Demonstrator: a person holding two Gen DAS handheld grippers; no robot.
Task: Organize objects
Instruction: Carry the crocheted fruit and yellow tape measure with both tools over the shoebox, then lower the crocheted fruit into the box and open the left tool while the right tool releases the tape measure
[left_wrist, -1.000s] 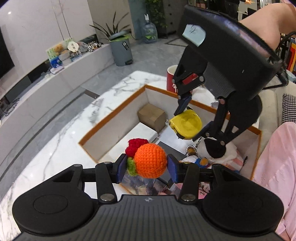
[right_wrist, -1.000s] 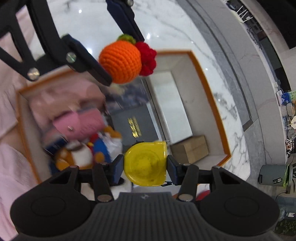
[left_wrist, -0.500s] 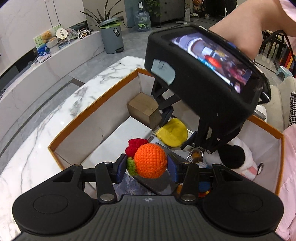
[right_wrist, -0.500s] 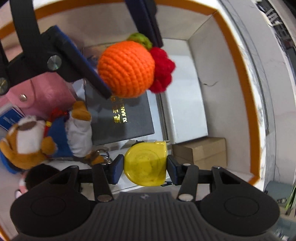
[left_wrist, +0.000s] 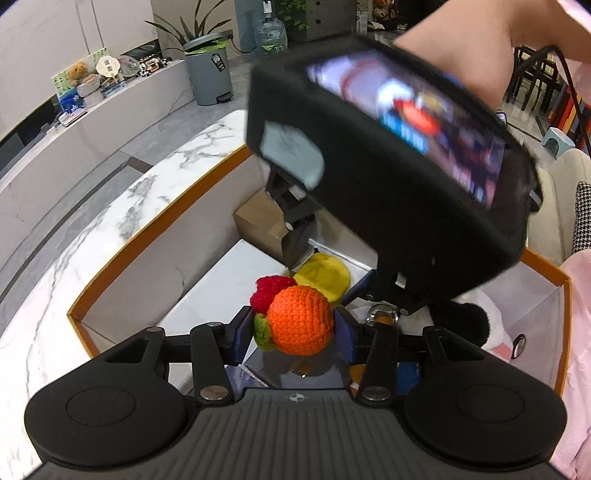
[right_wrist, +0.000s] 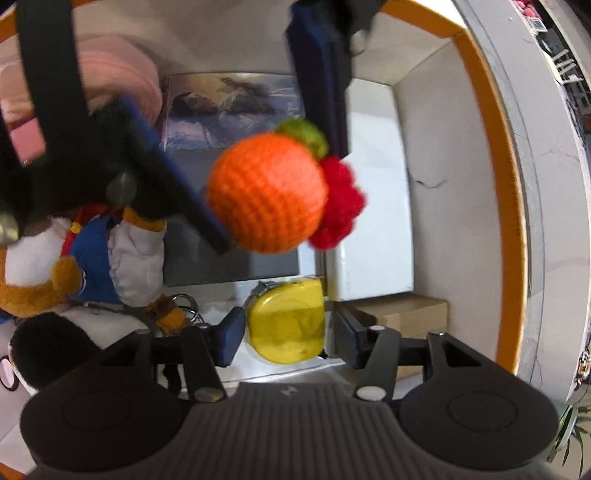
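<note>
My left gripper (left_wrist: 294, 330) is shut on an orange crochet ball (left_wrist: 300, 319) with a green leaf and a red berry cluster, held above the orange-rimmed box (left_wrist: 155, 221). The ball also shows in the right wrist view (right_wrist: 266, 192). My right gripper (right_wrist: 286, 330) is low inside the box; its jaws stand a little apart on either side of a yellow tape measure (right_wrist: 286, 319), which rests on the box floor. The tape measure also shows in the left wrist view (left_wrist: 325, 277), under the right gripper's body.
Inside the box lie a white flat box (right_wrist: 373, 221), a small cardboard box (right_wrist: 402, 310), a dark picture book (right_wrist: 229, 114), a plush dog in blue (right_wrist: 85, 258) with key rings, and a pink pouch (right_wrist: 118, 81). The box stands on a marble table (left_wrist: 74, 266).
My right gripper went down into the box and its jaws parted off the tape measure, which now lies on the floor. My left gripper with the ball moved in over the box.
</note>
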